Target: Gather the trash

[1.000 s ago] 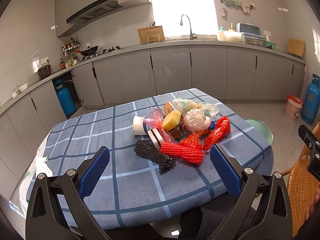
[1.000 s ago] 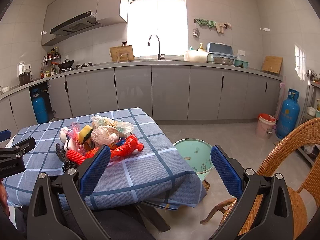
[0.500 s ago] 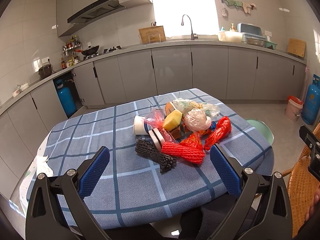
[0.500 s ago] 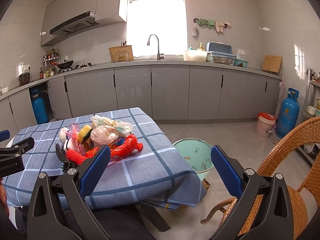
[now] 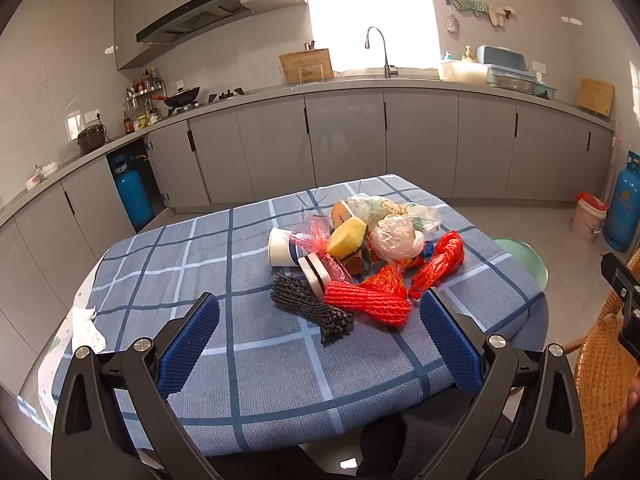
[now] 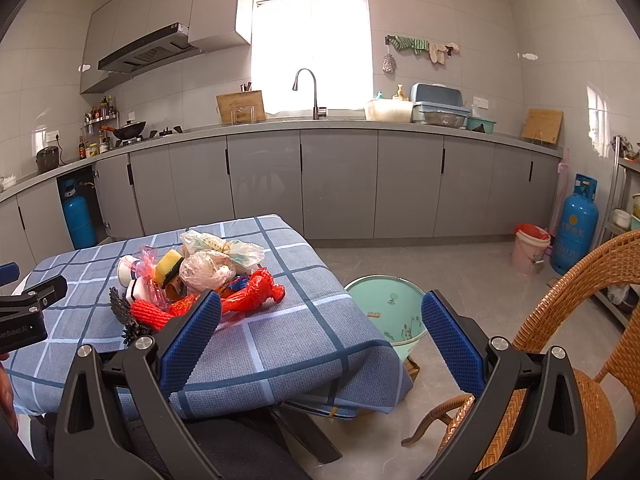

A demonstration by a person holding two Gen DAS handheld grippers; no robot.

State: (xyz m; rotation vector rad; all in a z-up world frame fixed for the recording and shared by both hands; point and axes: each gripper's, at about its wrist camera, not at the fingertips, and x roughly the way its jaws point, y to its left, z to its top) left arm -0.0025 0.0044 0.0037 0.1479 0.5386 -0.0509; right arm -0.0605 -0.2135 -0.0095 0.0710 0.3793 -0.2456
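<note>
A pile of trash lies on the blue checked tablecloth [image 5: 248, 364]: a red foam net [image 5: 366, 303], a black net [image 5: 310, 310], a white paper cup [image 5: 282, 247], a yellow sponge [image 5: 346, 233], clear plastic bags [image 5: 396, 236] and a red plastic bag [image 5: 440, 262]. The pile also shows in the right wrist view [image 6: 200, 276]. A mint green bin [image 6: 386, 312] stands on the floor right of the table. My left gripper [image 5: 320, 340] is open and empty, just short of the pile. My right gripper [image 6: 320, 340] is open and empty over the table's right corner.
A wicker chair [image 6: 576, 320] stands at the right. Grey kitchen cabinets [image 6: 340, 184] run along the back wall. A blue gas cylinder [image 6: 574, 226] and a pink bucket [image 6: 530, 248] stand on the floor at the far right. A crumpled white tissue [image 5: 86, 326] lies at the table's left edge.
Both grippers have barely shifted; the left view has crept slightly nearer the pile. Nothing was taken hold of or let go.
</note>
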